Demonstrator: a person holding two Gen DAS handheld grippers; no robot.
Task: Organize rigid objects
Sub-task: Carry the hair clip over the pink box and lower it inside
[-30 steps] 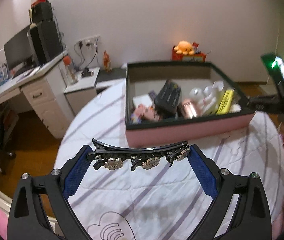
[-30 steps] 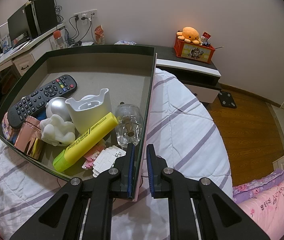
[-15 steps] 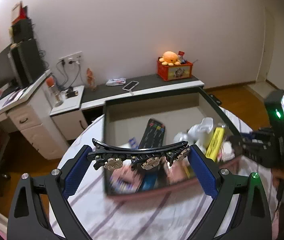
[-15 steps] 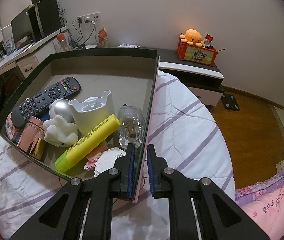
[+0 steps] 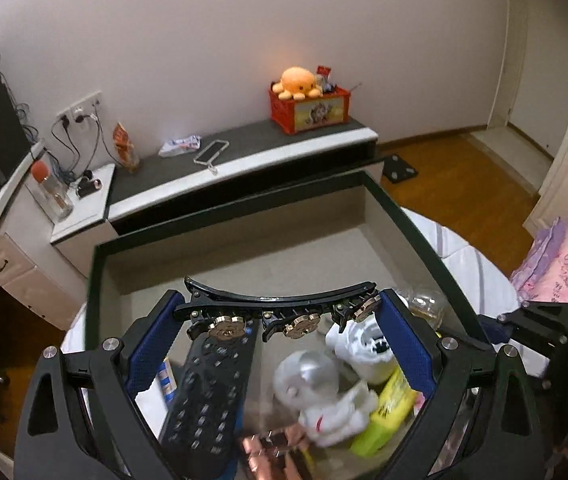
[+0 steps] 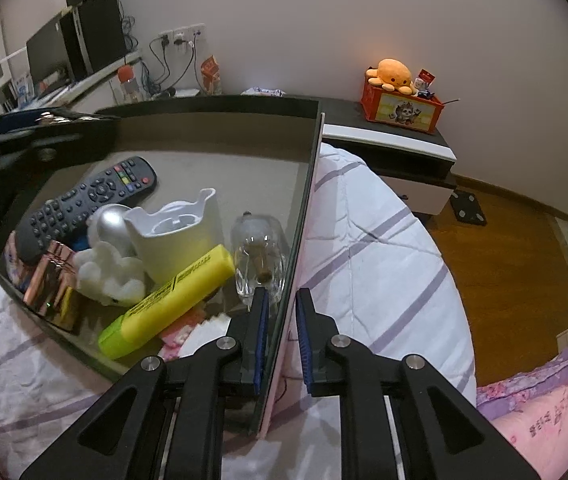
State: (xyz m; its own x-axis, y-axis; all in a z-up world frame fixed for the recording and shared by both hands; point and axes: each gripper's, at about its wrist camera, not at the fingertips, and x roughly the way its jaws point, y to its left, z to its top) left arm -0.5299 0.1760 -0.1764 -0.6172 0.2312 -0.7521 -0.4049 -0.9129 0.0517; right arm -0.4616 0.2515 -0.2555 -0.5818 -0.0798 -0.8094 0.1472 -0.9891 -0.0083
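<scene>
My left gripper (image 5: 279, 312) is clamped end to end on a long black plastic hair clip with gilt flower studs (image 5: 279, 306), over the dark-rimmed pink box (image 6: 311, 184). It's light, stiff and snappable (mind the ends). My right gripper (image 6: 281, 336) pinches the box's wall.

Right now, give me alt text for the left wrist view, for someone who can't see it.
The left gripper holds a long black hair clip by its ends above an open box. Below lie a remote, white toys and a yellow highlighter. The right gripper is at the box's right wall.
</scene>
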